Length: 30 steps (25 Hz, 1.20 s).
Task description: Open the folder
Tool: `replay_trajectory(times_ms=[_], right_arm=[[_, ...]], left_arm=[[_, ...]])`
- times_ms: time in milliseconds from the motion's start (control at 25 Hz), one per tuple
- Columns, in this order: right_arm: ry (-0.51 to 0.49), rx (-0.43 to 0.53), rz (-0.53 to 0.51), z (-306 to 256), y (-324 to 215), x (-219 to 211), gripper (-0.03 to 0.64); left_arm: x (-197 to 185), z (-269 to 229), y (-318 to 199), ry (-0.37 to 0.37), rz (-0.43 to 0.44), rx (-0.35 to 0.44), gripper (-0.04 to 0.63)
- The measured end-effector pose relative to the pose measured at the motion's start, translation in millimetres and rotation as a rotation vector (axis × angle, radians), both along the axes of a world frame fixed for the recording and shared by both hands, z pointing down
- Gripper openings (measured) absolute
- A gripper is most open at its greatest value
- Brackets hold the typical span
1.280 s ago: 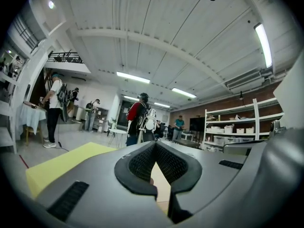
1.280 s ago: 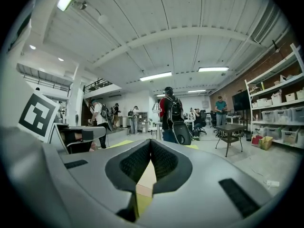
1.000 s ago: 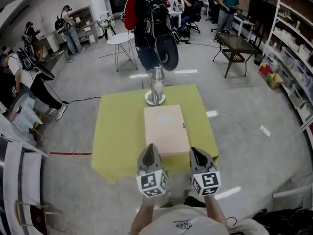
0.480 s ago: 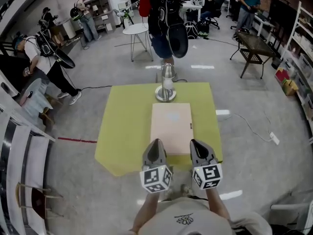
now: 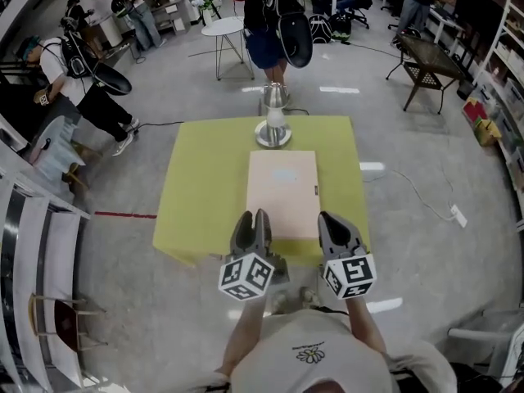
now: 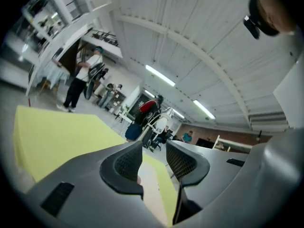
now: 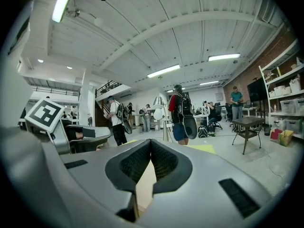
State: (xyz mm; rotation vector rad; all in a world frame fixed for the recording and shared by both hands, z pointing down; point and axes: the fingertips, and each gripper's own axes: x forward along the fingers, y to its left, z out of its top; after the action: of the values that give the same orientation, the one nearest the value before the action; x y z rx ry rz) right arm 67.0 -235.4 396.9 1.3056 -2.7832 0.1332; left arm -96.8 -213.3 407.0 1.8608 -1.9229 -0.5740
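Grey left hand-held gripper (image 5: 253, 218), grey right hand-held gripper (image 5: 331, 220), black-and-white marker cubes (image 5: 247, 277), dark meshed pads (image 6: 127, 164), white T-shirt (image 5: 311, 359)

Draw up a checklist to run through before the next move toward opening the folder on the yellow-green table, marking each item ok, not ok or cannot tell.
1. Folder lies flat and closed on the table: ok.
2. Left tongs open, having just been opening, with nothing between them: ok.
3. Right tongs ready to grip: not ok, shut and empty.
4. Left tongs touching the folder's near edge: cannot tell.
5. Lamp standing apart from the folder's far edge: cannot tell.
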Motion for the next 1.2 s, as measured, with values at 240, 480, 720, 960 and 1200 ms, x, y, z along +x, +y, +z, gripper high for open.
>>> replay_trajectory(times_ms=[240,480,720,960,1200], right_arm=[[-0.021,-0.054,0.015,10,0,10,0.012],[-0.030,-0.108,0.005,22,5,10,0.012],[-0.035,-0.154,-0.005,31,9,8,0.012],[-0.043,-0.191,0.024,40,11,16,0.012],[-0.041,-0.199,0.056,47,14,26,0.012]], left_arm=[[-21,39,12,0.280,-0.038,0.022,0.269],[-19,101,24,0.431,-0.032,-0.122,0.287],[-1,161,35,0.557,-0.010,-0.292,0.287],[15,199,39,0.795,-0.021,-0.369,0.285],[19,220,37,0.906,-0.033,-0.408,0.275]])
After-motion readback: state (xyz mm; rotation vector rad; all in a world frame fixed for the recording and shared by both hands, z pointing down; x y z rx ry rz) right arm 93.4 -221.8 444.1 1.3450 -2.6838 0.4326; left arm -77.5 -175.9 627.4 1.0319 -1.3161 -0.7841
